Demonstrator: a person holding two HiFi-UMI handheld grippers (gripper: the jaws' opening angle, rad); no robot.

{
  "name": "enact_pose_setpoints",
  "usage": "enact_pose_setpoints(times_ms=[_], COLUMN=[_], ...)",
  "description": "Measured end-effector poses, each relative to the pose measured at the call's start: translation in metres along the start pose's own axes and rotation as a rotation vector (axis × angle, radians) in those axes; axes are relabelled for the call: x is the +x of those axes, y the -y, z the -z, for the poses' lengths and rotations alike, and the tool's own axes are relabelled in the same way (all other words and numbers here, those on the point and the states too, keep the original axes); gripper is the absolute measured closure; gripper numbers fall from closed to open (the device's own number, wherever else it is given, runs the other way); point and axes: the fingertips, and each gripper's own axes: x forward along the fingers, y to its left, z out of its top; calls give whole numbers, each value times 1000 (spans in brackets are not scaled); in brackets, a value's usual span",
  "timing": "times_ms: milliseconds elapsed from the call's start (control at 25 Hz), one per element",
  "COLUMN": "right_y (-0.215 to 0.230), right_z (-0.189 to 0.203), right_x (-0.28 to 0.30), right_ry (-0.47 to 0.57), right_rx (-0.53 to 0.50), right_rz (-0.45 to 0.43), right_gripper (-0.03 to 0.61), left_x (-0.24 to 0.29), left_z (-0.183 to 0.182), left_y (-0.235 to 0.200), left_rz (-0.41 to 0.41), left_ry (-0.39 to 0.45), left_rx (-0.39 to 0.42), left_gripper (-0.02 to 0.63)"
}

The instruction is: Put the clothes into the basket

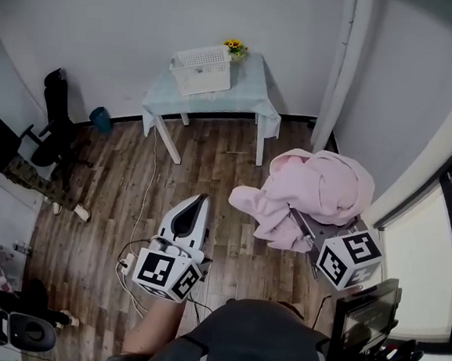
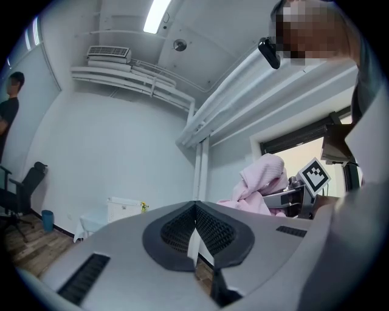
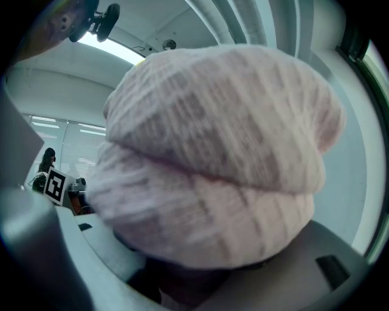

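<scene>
Items counted: 2 grippers, 1 garment, 1 basket, 1 table.

Left gripper (image 1: 195, 211): jaws are closed tip to tip, w/ nothing gripped. It is held level above the wood floor (image 1: 235, 161) and pointed toward the table.

Right gripper (image 1: 298, 218): jaws are clamped on 1 pink knit garment (image 1: 320, 188). The garment is bunched over the jaws and fills most of the right gripper view. In the head view 1 fold is seen hanging off to the left.

Garment posn: carried in the air, clear of the floor, well apart from the basket.

Basket (image 1: 203, 70): 1, white, slatted, stood on the tabletop (image 1: 253, 96) by the far wall. The tabletop is covered w/ a pale blue cloth. Basket contents can't be made out.

Misc.: 1 small bunch of yellow flowers (image 1: 235, 48) is noted just beside the basket, at its right. At far left, 1 black office chair (image 1: 55, 110) and 1 person (image 1: 4, 152) beside it are noted.
</scene>
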Motion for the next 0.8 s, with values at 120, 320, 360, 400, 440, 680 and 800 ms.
enact_pose_setpoints(times_ms=[120, 320, 360, 400, 440, 680, 800], right_y=[-17, -24, -24, -23, -21, 26, 31], right_z=[-2, -4, -2, -1, -1, -21, -17], right_x=[11, 32, 37, 42, 51, 157, 163], right_ry=[4, -8, -15, -19, -21, -29, -18], right_rx=[-2, -7, -7, -9, -11, 5, 20], right_rz=[4, 12, 8, 3, -6, -70, -71], right_gripper=[250, 250, 250, 250, 250, 250, 250], left_x=[-12, -12, -11, -9, -4, 81, 84], left_z=[-2, 0, 2, 4, 6, 1, 2], left_y=[-18, -41, -45, -49, -55, -120, -121], left_rz=[7, 24, 16, 5, -8, -61, -58], left_ry=[1, 10, 11, 9, 4, -29, -22], left_rx=[-2, -12, -18, -22, -22, -48, -27], left_gripper=[605, 606, 605, 605, 605, 606, 606])
